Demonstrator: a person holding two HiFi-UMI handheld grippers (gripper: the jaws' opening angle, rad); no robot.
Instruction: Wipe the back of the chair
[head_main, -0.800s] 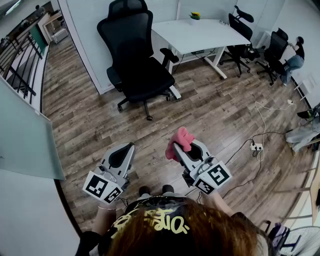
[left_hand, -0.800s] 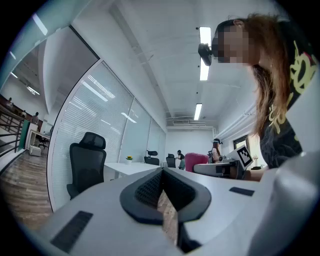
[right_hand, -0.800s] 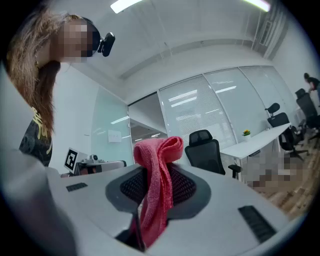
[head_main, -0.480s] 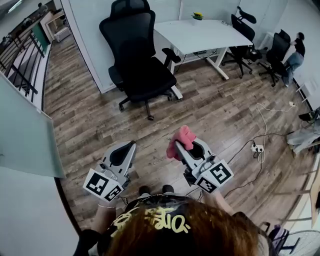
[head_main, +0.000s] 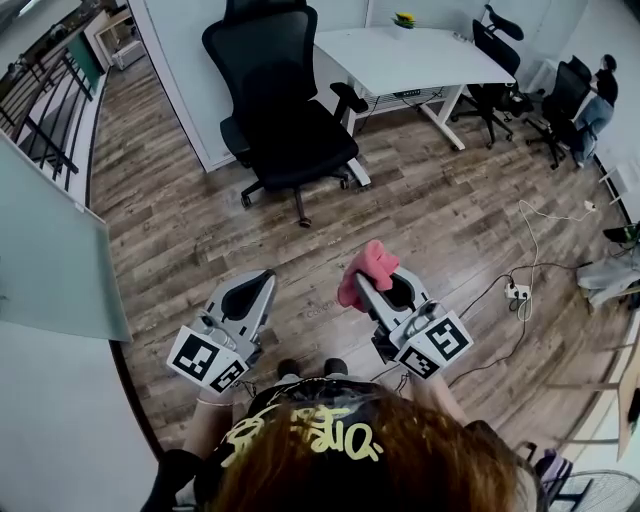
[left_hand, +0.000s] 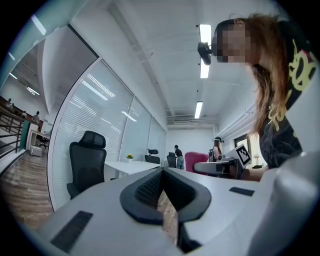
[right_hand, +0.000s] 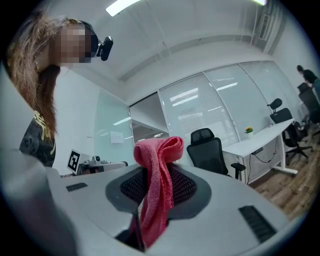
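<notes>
Chair (head_main: 285, 110), black, mesh back, stands well apart from both grippers, beside the white desk (head_main: 410, 60).
Wood floor (head_main: 440, 220) spans the head view; chair on its wheeled base near a glass partition, seat facing the person, back upright. Left gripper (head_main: 266, 280) low at left, jaws pressed together at the tips, nothing between them. Right gripper (head_main: 384, 278) low at right, jaws pinching a pink cloth (head_main: 365, 268); in the right gripper view the cloth (right_hand: 159, 185) bunches above the pads and hangs down between them. Small potted plant (head_main: 403, 19) on the desk's far edge. Power strip (head_main: 514, 293) on the floor at right, with a trailing cable.
</notes>
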